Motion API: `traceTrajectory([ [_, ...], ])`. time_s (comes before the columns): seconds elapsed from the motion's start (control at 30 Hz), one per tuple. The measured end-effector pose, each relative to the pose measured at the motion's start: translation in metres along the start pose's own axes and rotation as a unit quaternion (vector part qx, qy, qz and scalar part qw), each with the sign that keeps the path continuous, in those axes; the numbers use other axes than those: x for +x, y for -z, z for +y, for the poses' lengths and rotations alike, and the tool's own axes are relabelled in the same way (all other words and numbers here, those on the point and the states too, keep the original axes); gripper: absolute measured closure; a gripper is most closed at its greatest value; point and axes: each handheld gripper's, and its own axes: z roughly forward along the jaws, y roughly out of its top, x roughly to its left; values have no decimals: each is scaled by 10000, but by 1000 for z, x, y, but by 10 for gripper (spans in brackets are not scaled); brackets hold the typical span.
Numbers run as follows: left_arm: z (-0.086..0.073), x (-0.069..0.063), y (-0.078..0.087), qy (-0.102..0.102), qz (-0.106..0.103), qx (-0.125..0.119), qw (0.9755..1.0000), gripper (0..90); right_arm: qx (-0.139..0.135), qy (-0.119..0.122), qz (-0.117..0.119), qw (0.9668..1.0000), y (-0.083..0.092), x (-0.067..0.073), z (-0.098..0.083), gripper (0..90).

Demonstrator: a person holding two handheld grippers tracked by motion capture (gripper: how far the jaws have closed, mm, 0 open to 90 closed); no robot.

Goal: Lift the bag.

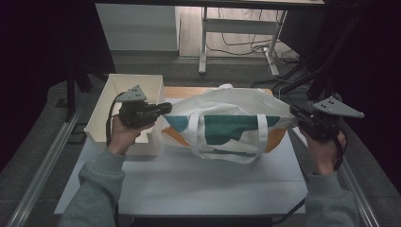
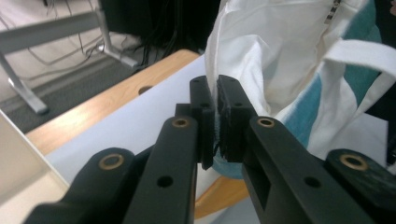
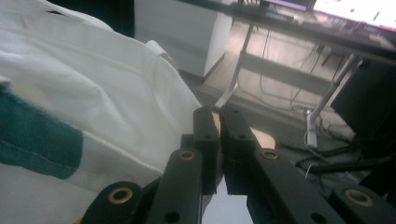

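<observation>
On the white table (image 1: 208, 179) — tote bag (image 1: 227, 123), both grippers' jaws clamped on its corners — beside a white box (image 1: 101, 111).

A white tote bag (image 1: 227, 120) of matt woven cloth with teal and orange patches is seen mid-frame; matt black plastic forms the left gripper (image 2: 215, 116).

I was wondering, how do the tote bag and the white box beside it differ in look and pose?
The tote bag is soft cloth with teal and orange patches; the white box is plain and stiff-walled. The bag is pinched at its ends by the left gripper and right gripper; the box stands untouched. Both are mostly white.
</observation>
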Motion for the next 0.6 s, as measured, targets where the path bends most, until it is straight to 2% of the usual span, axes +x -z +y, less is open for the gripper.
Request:
traceTrajectory([
  [0.17, -3, 13, -14, 139, 64, 179, 9997, 858, 265, -77, -34, 9996, -29, -7, -9, 854],
  [0.37, -11, 26, -35, 270, 156, 543, 9980, 859, 706, -13, -132, 9974, -62, -5, -25, 856],
  [0.53, -17, 32, -48, 389, 134, 742, 9964, 859, 940, -291, -39, 9951, -85, -10, -51, 856],
  [0.6, -17, 34, -51, 396, 161, 785, 9960, 859, 1028, -308, -21, 9942, -91, -9, -58, 856],
])
